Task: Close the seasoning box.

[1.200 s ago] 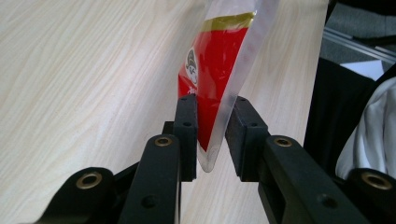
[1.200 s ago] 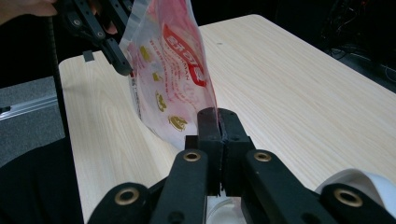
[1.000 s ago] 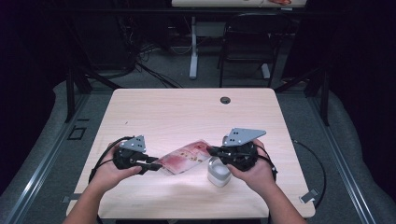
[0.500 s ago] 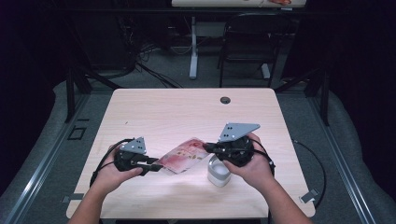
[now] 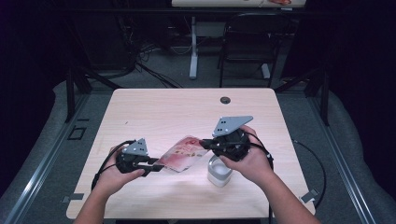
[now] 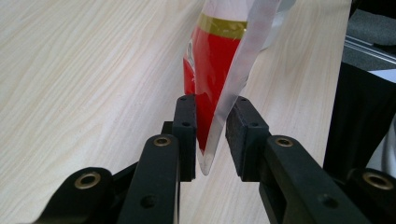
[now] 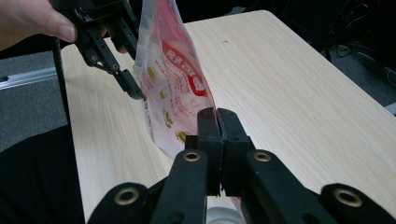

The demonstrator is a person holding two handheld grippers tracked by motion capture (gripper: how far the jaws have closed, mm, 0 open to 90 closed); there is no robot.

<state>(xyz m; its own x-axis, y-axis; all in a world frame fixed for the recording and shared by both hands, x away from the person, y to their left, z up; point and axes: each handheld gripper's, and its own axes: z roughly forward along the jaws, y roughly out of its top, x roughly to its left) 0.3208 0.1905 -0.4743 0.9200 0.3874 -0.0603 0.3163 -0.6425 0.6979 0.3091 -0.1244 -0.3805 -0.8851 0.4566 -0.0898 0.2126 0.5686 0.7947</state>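
Wooden table [image 5: 154,112], red pouch [image 5: 183,153] pinched between both grippers' fingers [image 6: 186,122]

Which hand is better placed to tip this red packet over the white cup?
Probably the right. Its gripper is clamped flat on the red packet and sits directly above the white cup; the left gripper holds the far end, farther from the cup.

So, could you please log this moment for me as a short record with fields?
work in hand: a red and clear pouch held up between both tools, above the table
left tool: jaws close around the pouch's corner, narrow gaps visible beside it; contact unclear
right tool: jaws pressed together on the pouch's edge
pouch pose: stretched between the tools, off the tabletop
other item: white container standing on the table, below the right tool
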